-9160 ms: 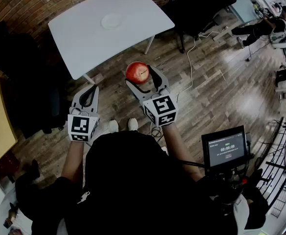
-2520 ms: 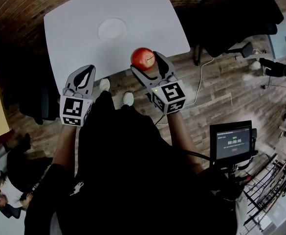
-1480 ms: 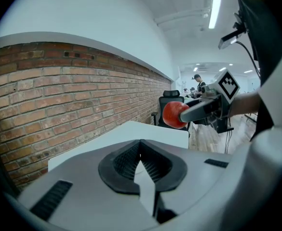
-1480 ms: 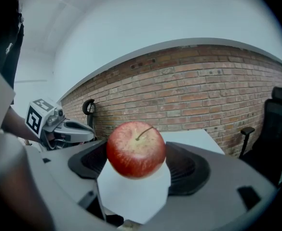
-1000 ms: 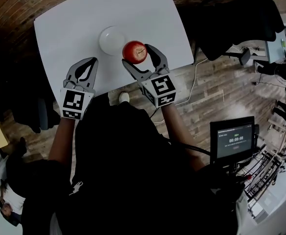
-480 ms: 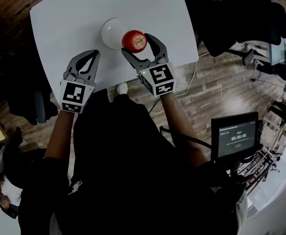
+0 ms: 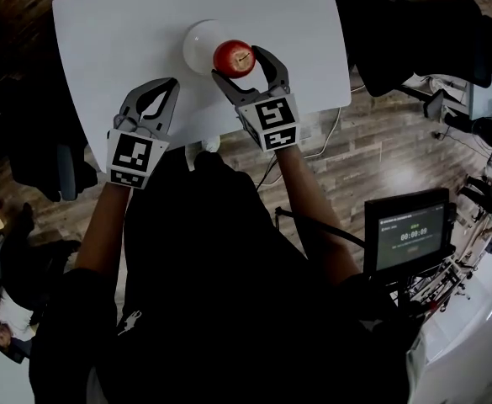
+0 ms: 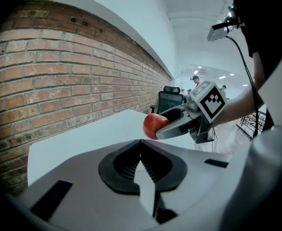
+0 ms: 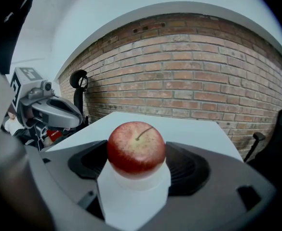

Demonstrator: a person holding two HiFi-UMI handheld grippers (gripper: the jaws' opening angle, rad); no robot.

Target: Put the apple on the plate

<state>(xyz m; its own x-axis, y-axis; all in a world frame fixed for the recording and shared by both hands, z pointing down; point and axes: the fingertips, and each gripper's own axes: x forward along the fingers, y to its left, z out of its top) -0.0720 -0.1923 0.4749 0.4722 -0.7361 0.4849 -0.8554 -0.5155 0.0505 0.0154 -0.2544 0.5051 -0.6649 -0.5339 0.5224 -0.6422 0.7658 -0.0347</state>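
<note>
A red apple [image 7: 234,58] is held in my right gripper [image 7: 239,62], whose jaws are shut on its sides. It hangs above the right edge of a white round plate [image 7: 198,42] on the white table [image 7: 103,23]. The right gripper view has the apple [image 9: 136,147] stem up between the dark pads [image 9: 189,167]. My left gripper [image 7: 166,86] is shut and holds nothing, over the table's near edge, left of the plate. In the left gripper view its tips [image 8: 141,142] meet, and the apple [image 8: 154,125] shows in the right gripper [image 8: 179,123] ahead.
Black office chairs [image 7: 414,23] stand right of the table and dark seating [image 7: 27,141] stands left. A brick wall [image 9: 203,81] runs behind the table. A small screen on a stand [image 7: 410,238] is at my right. A cable [image 7: 330,141] lies on the wooden floor.
The table has come closer under both grippers. My right gripper carried the apple forward, from above the floor to above the plate's right edge. The left gripper now reaches over the table's near edge.
</note>
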